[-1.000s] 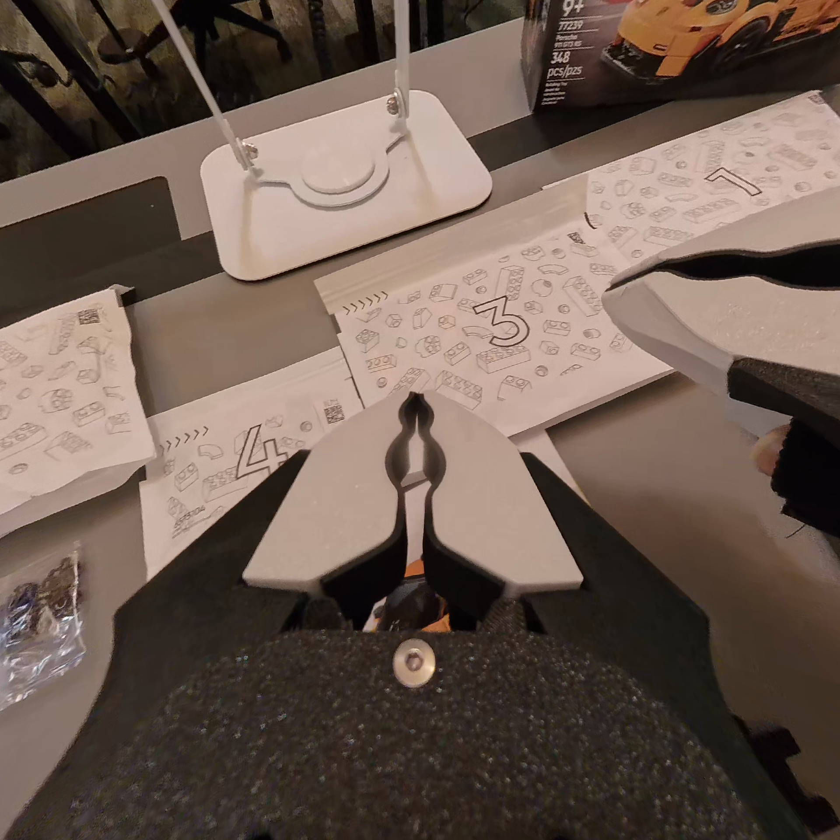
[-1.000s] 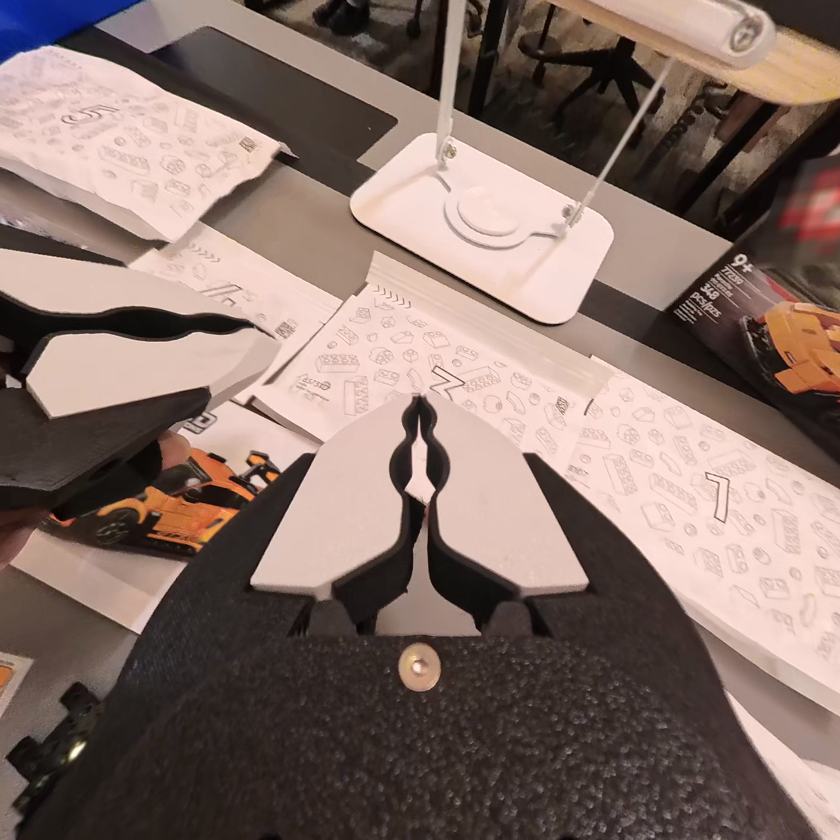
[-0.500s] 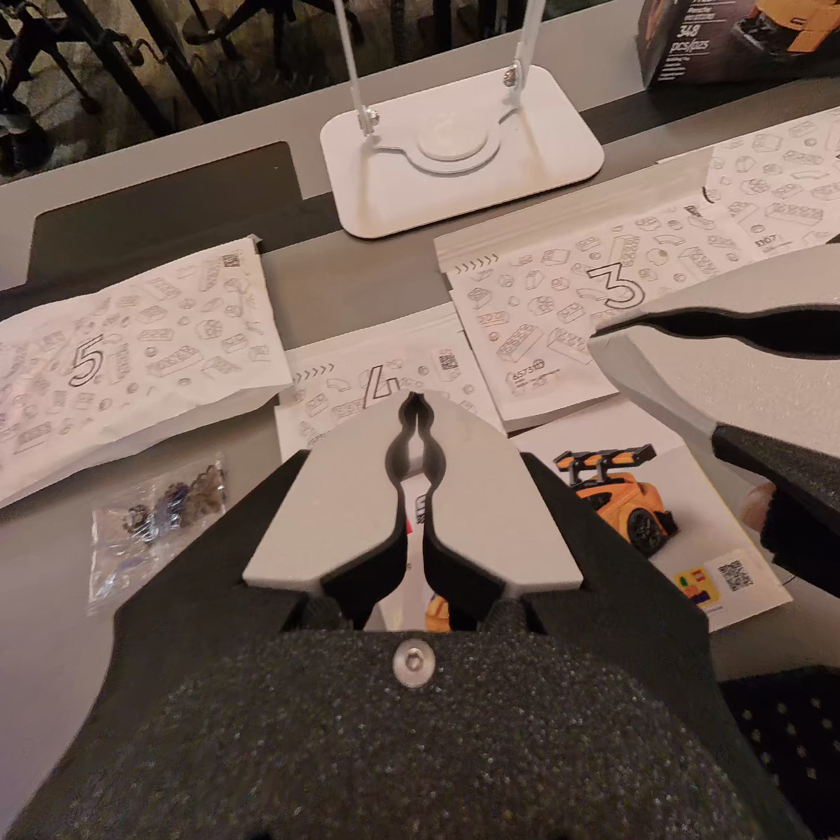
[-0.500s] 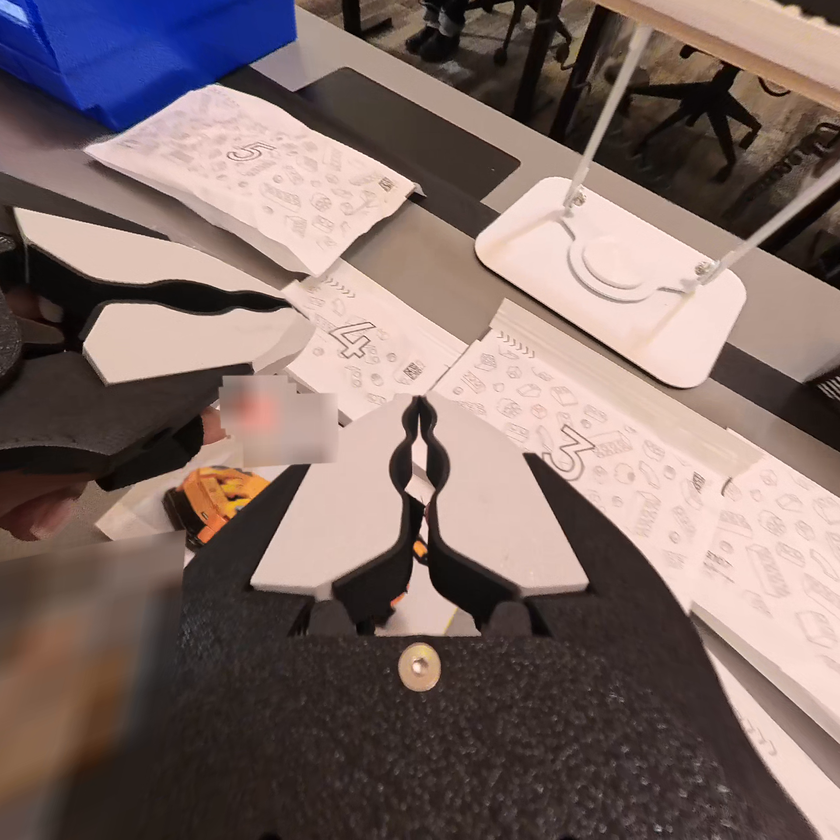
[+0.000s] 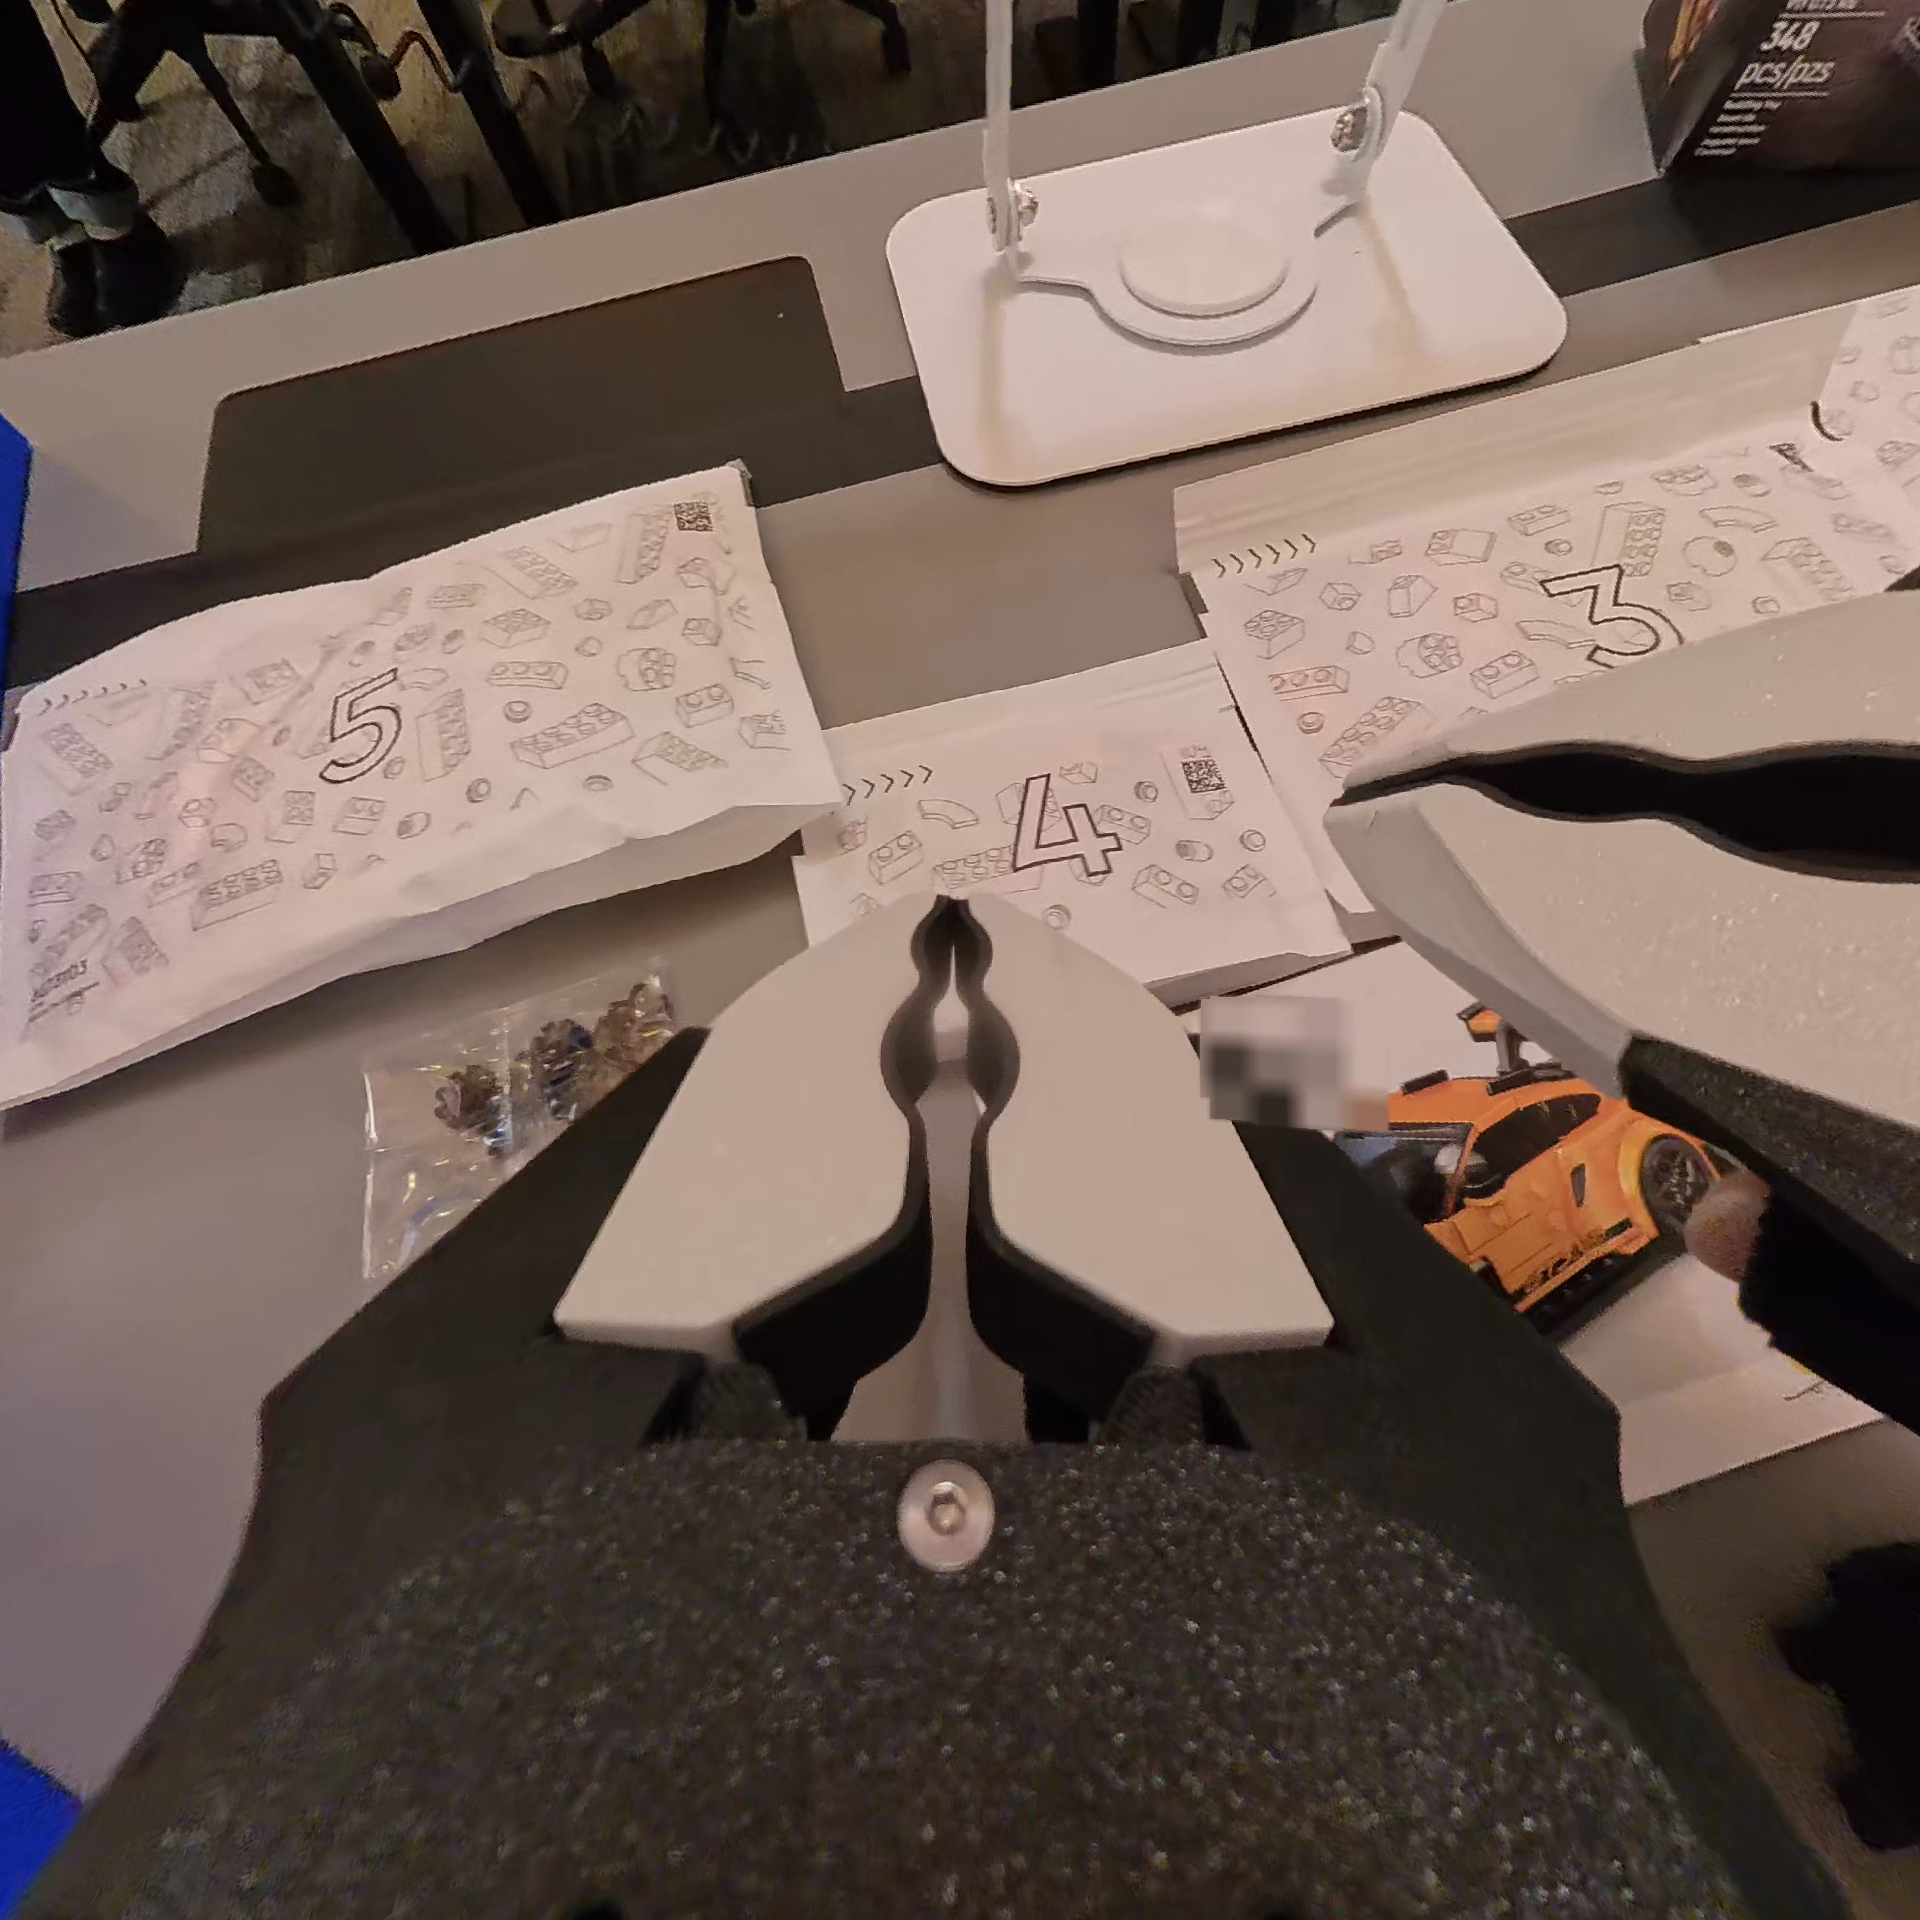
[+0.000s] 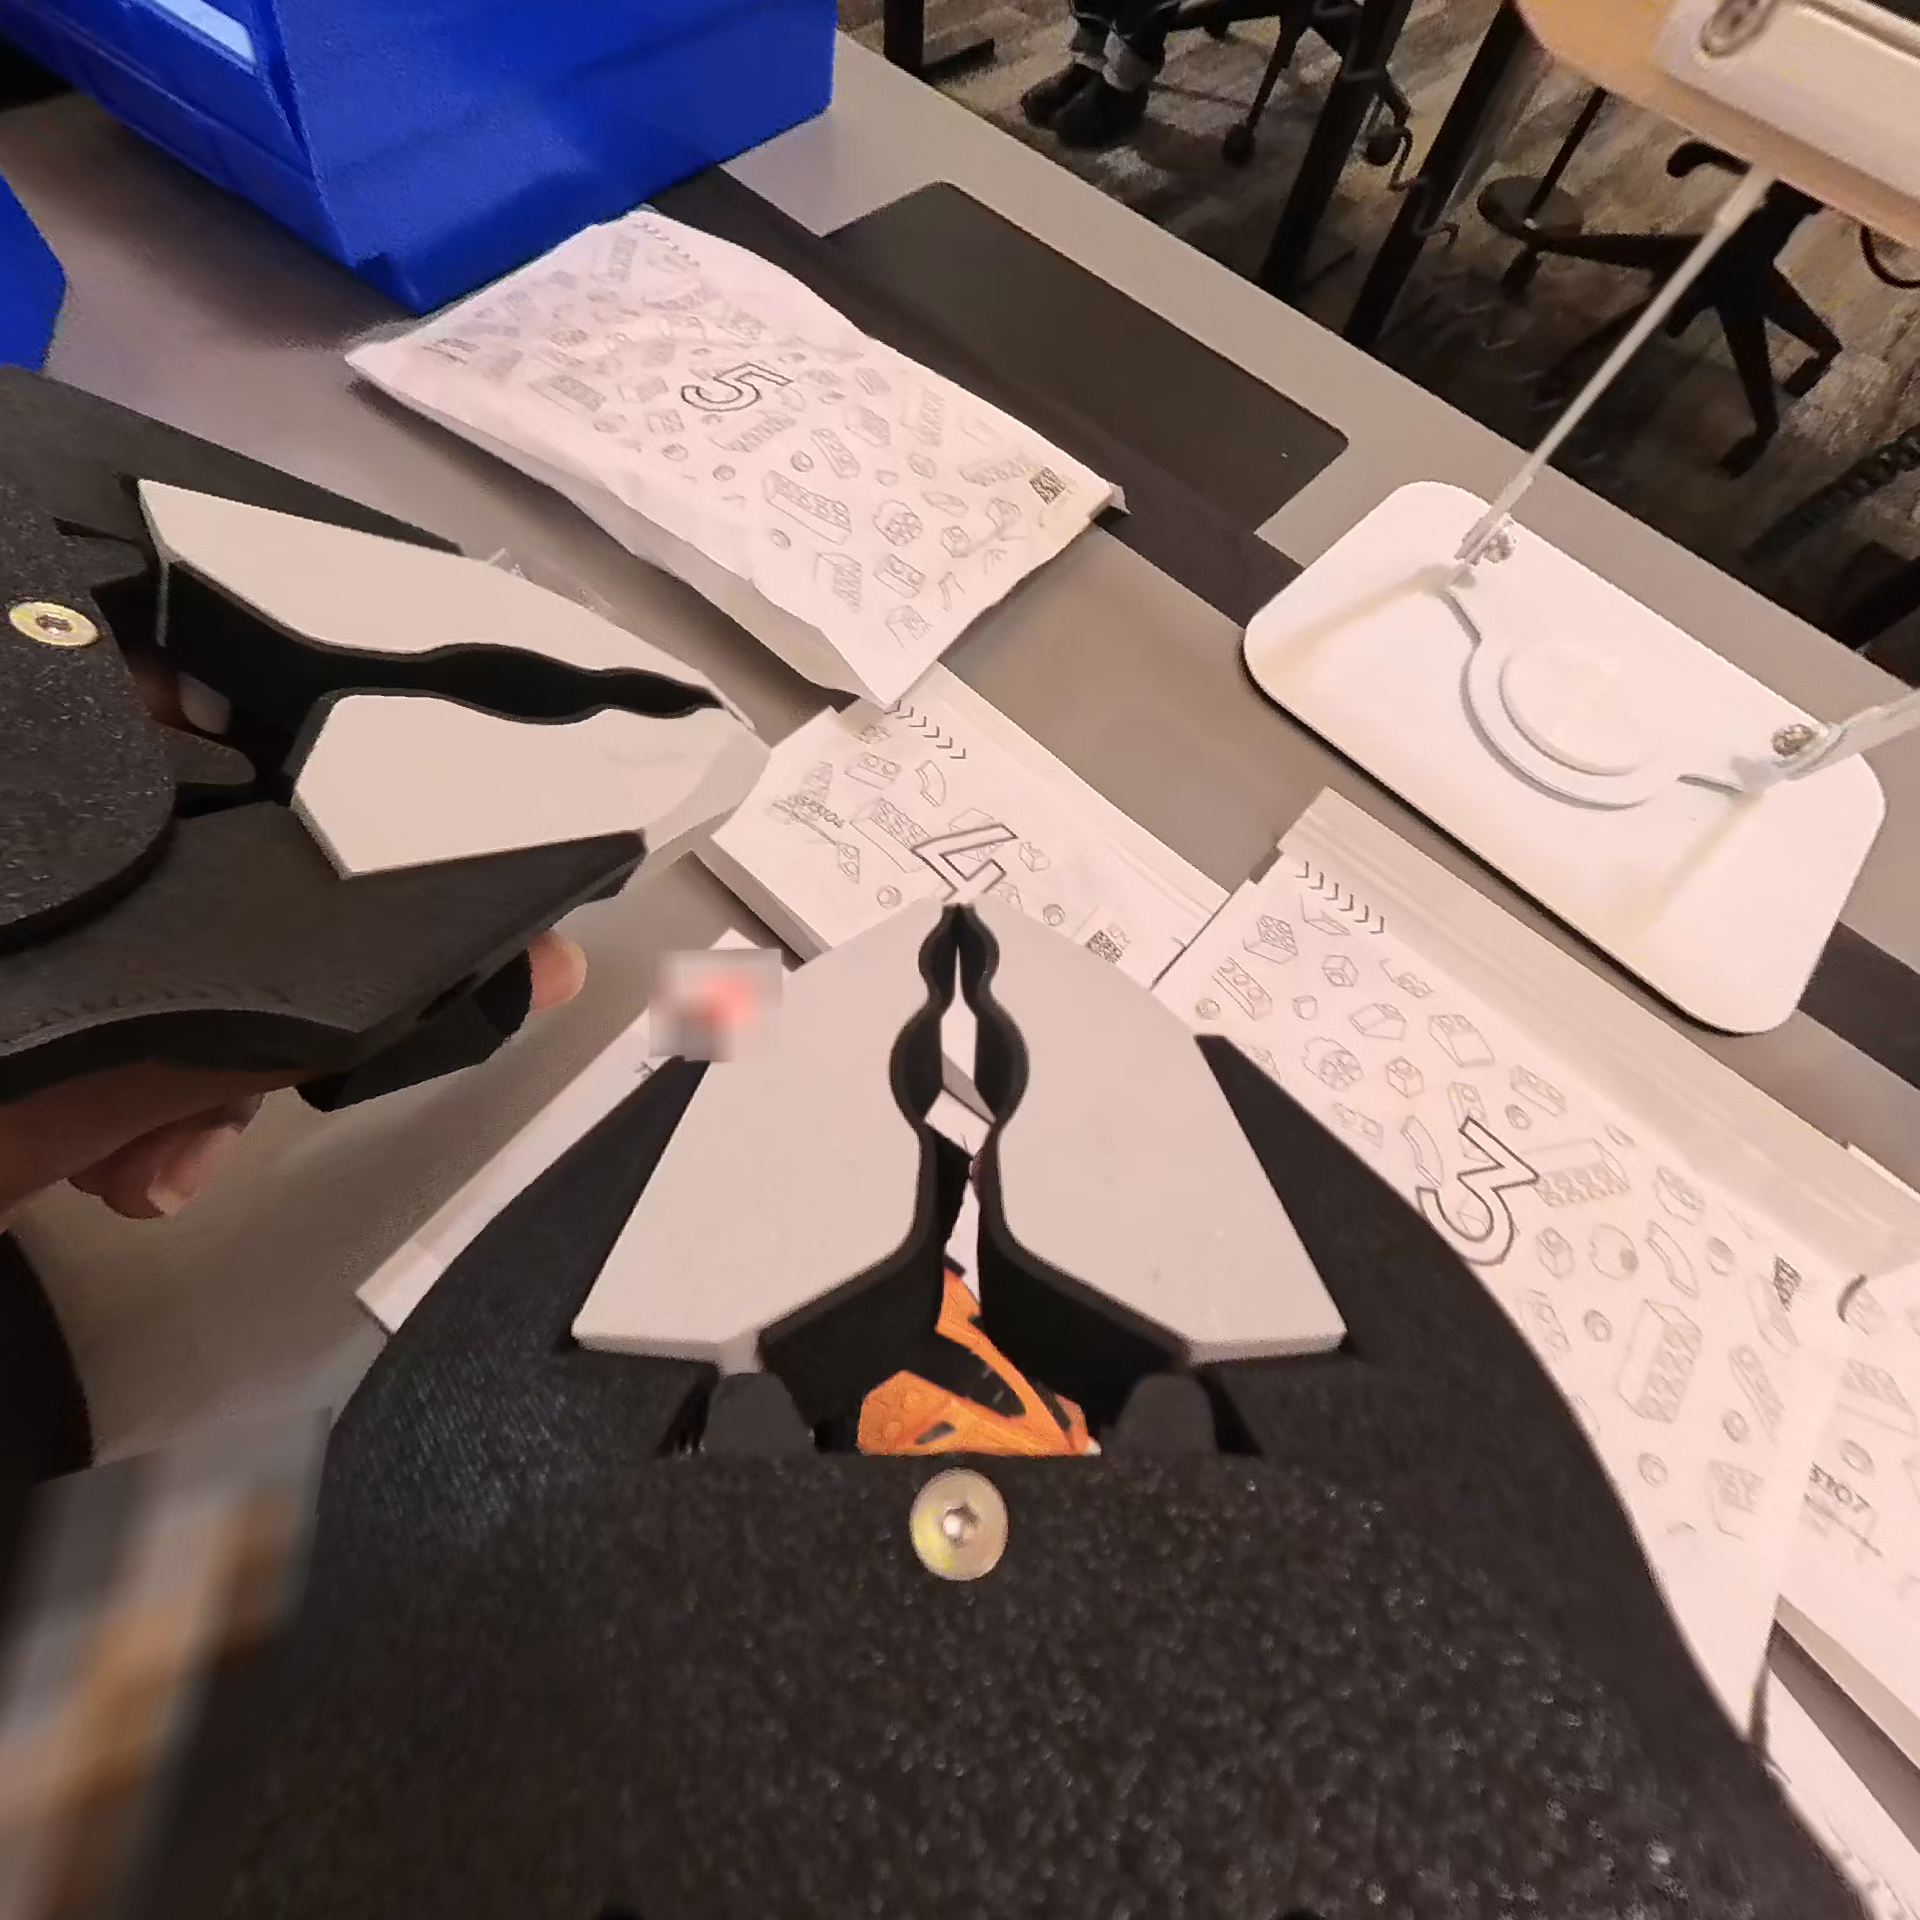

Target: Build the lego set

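**Both grippers closed and empty above the unopened bags**

Left wrist view: The left gripper [image 5: 951, 914] hangs over the grey table [image 5: 208, 1299] with its grey fingers [image 5: 790, 1143] pressed together at the tips and nothing between them. Just past the tips lies bag 4 [image 5: 1081, 842], a white paper bag printed with brick drawings. To its left, overlapping its corner, lies the crumpled bag 5 [image 5: 416, 748]; to its right lies bag 3 [image 5: 1558, 613], partly hidden by the right gripper [image 5: 1351, 800], which enters from the right edge with its tips also meeting and holding nothing. A small clear packet [image 5: 499, 1091] of dark parts sits on the table just left of the left gripper's fingers. The booklet [image 5: 1507, 1174], showing an orange car, lies flat under the right gripper and below bag 4. Farther back stands a white lamp base [image 5: 1226, 312], and a dark box [image 5: 1787, 83] shows at the top right corner.

Right wrist view: The right gripper [image 6: 961, 916] is closed tip to tip and grips nothing; a sliver of the booklet [image 6: 966, 1403] shows through the gap low between its fingers. Bag 4 [image 6: 935, 831] lies just beyond the tips, bag 5 [image 6: 748, 436] farther off to the left, bag 3 [image 6: 1455, 1122] to the right. The left gripper [image 6: 727, 707] reaches in from the left, closed and empty, held by a hand [image 6: 156, 1143] in a fingerless black glove. A blue bin [image 6: 436, 114] stands at the top left, touching bag 5's far corner or nearly so. The lamp base [image 6: 1558, 748] sits at the right.
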{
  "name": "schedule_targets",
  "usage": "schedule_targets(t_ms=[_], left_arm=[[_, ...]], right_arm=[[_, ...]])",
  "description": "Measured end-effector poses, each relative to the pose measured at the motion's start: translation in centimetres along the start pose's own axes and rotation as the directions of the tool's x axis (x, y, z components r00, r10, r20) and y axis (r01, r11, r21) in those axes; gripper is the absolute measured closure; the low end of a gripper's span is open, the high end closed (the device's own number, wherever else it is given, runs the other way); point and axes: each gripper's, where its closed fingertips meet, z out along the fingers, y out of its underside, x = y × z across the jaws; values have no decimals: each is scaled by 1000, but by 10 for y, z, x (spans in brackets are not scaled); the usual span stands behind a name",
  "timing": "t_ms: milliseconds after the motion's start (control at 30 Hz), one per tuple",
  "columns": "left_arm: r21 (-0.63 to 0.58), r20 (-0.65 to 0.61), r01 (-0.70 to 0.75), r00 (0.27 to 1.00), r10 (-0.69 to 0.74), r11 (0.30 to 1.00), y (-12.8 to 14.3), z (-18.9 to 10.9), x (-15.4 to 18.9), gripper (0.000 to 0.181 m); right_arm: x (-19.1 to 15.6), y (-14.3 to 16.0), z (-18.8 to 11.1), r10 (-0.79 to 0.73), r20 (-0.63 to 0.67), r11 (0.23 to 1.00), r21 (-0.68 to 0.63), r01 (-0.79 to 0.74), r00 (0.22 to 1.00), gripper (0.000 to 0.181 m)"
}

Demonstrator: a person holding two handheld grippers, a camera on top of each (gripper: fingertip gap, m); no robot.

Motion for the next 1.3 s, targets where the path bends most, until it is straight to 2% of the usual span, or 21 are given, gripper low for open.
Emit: schedule_targets(t_ms=[167, 433, 667, 1000, 1300], left_arm=[[21, 13, 10, 1000, -10, 1000, -9, -3, -19, 181], [50, 117, 8, 993, -14, 999, -25, -11, -76, 181], [52, 175, 41, 983, -49, 998, -25, -11, -115, 181], [49, 185, 47, 981, -55, 998, -16, -20, -121, 181], [77, 271, -4, 963, -17, 997, -4, -66, -115, 181]], right_arm=[[-10, -15, 10, -24, 18, 1000, 14, 24, 1000, 181], [-23, -49, 31, -59, 28, 997, 54, 57, 998, 181], [-30, -71, 43, -80, 27, 994, 81, 78, 996, 181], [-40, -74, 39, -90, 55, 992, 98, 85, 994, 181], [-70, -64, 11, -112, 132, 984, 151, 92, 985, 181]])
